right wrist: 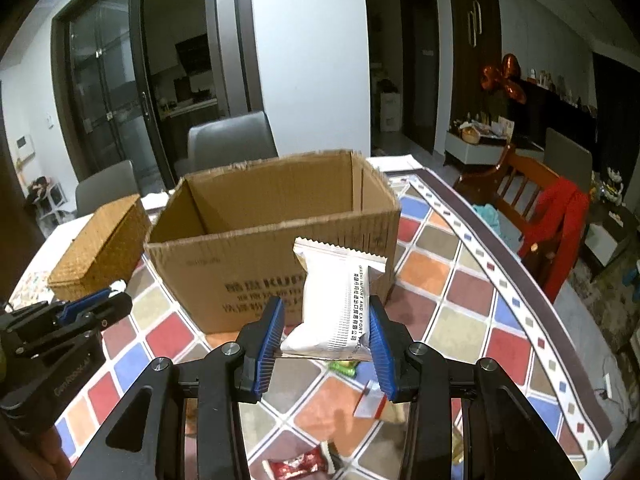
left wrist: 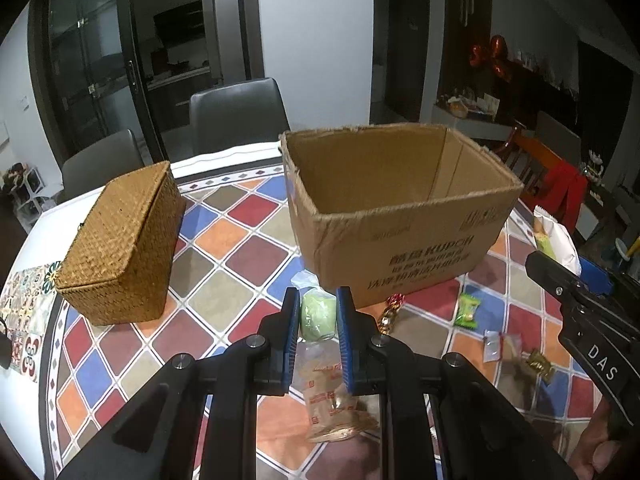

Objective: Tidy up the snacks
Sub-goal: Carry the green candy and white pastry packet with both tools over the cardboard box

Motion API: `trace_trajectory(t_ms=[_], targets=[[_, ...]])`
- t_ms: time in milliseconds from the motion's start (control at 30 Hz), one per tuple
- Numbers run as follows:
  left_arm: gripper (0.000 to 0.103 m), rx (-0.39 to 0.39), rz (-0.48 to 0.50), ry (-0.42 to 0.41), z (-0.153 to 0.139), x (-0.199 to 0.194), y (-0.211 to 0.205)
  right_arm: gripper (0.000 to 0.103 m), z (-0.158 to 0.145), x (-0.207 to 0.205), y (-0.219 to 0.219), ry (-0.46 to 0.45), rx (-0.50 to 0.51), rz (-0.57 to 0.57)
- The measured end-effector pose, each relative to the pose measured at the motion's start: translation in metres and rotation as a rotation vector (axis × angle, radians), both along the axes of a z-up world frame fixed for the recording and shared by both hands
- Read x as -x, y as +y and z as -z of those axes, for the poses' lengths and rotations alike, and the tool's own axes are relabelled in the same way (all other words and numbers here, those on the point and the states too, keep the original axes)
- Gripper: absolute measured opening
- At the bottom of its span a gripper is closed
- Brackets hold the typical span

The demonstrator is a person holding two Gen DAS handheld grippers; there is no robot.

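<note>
Now we hold one snack per gripper, left gripper clamped on a green sweet, right gripper on a white packet, and next must carry both over the cardboard box just ahead.

Woven wicker basket with closed lid, standing on the table under a cloth of coloured diamond tiles, well left of centre; two grey chairs, one at the table's far edge, the other behind the basket. Background: dark-framed glass doors at left, white pillar in the middle, dark wooden door to its right, copper-red foil balloons above a cluttered low white sideboard. At right, a wooden chair with a red garment draped over its back
</note>
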State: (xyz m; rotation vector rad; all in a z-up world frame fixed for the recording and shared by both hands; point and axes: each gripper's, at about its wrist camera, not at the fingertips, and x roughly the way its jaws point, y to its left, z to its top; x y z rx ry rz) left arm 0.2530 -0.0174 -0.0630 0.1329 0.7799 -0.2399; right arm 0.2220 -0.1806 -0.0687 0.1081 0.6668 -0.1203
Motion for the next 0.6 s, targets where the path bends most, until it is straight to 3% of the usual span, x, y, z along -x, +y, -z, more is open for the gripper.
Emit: trace_trajectory(t_ms=[600], targets=[[0.019,0.036,0.008,-0.064,-0.042,-0.030,-0.021,0.042,-0.047,-0.033,-0.020,-0.071,0.043,-0.051]])
